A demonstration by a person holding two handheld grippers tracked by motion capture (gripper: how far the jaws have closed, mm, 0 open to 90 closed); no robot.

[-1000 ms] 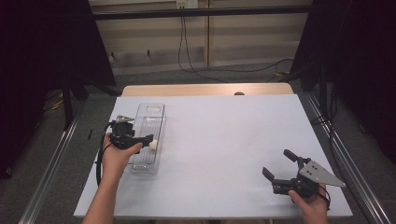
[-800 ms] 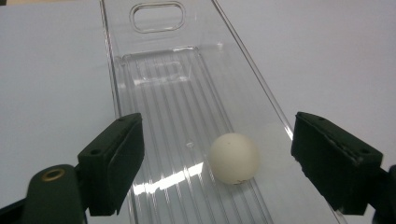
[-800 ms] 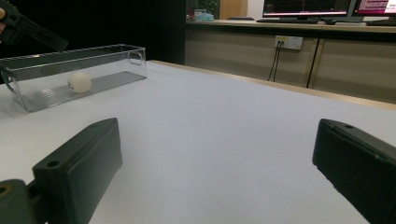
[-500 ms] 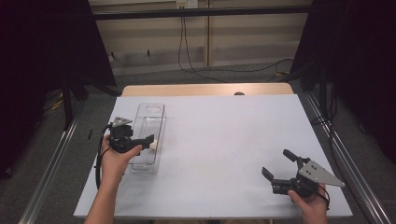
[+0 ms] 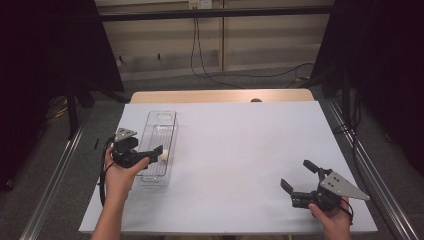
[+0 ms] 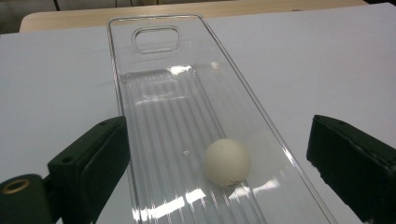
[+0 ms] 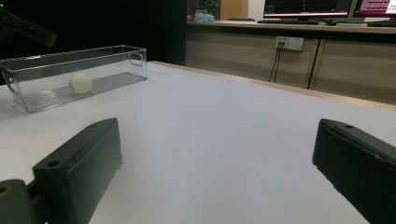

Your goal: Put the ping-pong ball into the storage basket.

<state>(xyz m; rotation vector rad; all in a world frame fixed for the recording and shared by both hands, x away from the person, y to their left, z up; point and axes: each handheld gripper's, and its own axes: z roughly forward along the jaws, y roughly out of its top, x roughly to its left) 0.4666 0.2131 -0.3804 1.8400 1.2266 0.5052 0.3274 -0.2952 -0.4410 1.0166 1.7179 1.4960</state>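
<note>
Two grippers are working at this table, one in each hand, along with one clear tray and one white ball. The left gripper [image 5: 152,156] is hovering over the near end of the clear plastic tray [image 5: 153,131], and its jaws have just been opening; in the left gripper view they are standing wide apart, one on either side of the tray, gripping nothing. The white ball [image 6: 227,162] is sitting between them but free of both pads, resting on the ribbed floor of the tray [image 6: 159,107] toward its near end and closer to the wall on that view's right. The ball is looking matte, round and off-white, with a faint small mark low on its side, while the tray is showing as a long, narrow, see-through box with upright walls, rounded corners and an oval handle cutout at its far end. The tray is lying lengthwise away from the person, close to the left edge of the white table [image 5: 240,150], leaving a broad bare stretch of surface between it and the right side. The right gripper [image 5: 299,176] is being held low near the front right corner, well apart from the tray, with its jaws spread and nothing between them. In the right gripper view the ball [image 7: 80,83] is showing through the tray's side wall.
</note>
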